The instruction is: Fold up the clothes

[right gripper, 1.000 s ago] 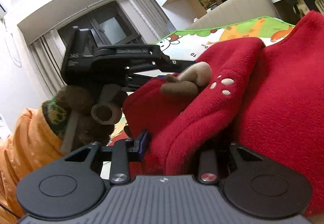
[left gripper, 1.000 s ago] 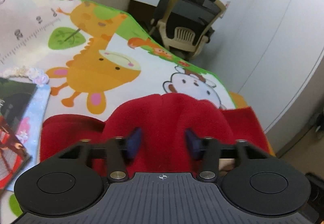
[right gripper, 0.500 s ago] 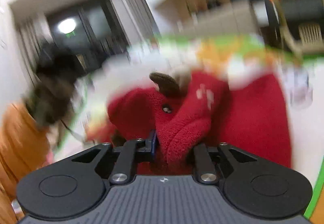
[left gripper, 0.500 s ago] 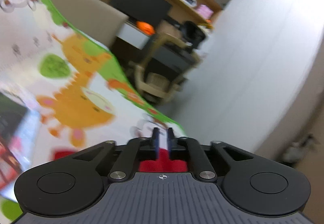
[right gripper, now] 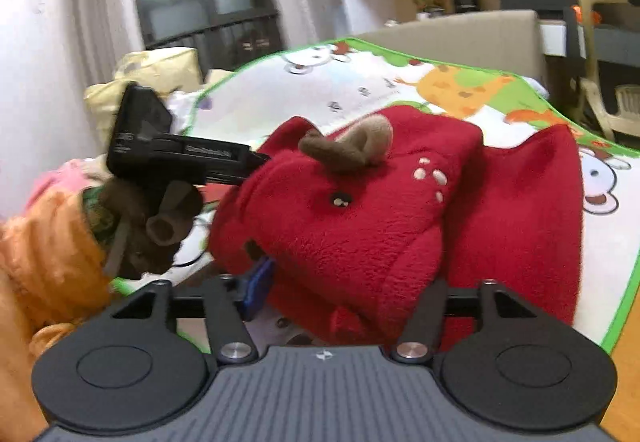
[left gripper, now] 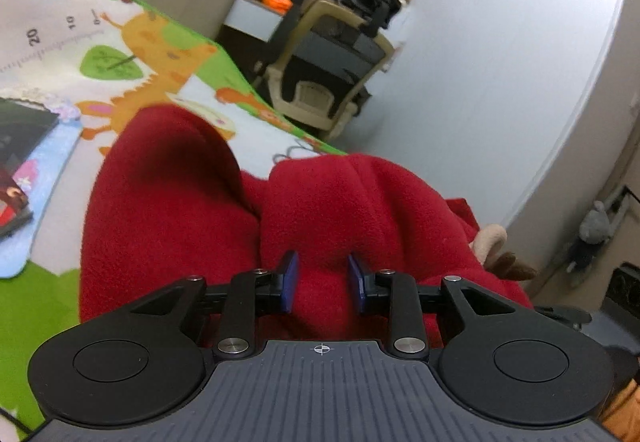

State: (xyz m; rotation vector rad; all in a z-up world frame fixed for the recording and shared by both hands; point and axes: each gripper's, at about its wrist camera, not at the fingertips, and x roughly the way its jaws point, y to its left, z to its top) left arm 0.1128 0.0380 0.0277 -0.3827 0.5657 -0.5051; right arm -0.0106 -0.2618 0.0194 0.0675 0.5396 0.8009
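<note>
A red fleece garment (left gripper: pixel 320 210) with a reindeer hood lies bunched on the animal-print mat (left gripper: pixel 60 26). My left gripper (left gripper: pixel 322 280) rests low on it, blue pads apart with a ridge of fleece between them. In the right wrist view the hood (right gripper: pixel 360 210) shows brown and beige antlers (right gripper: pixel 348 146), a button eye and white spots. My right gripper (right gripper: pixel 344 290) stands wide open around the hood's lower edge; its right finger is hidden by fleece. The left gripper's black body (right gripper: pixel 160 150) reaches into the fleece from the left, held by a gloved hand (right gripper: pixel 160 218).
A picture book (left gripper: pixel 24 162) lies on the mat at the left. An orange sleeve (right gripper: pixel 44 242) fills the lower left. A yellow pillow (right gripper: pixel 160 70) and pink clothes (right gripper: pixel 60 174) lie behind it. A beige office chair (left gripper: pixel 328 74) stands beyond the mat's far edge.
Half a second ago the left gripper was shut and tipped upward; now it points down at the fleece with its pads apart. The right gripper's fingers have spread wider around the hood.
</note>
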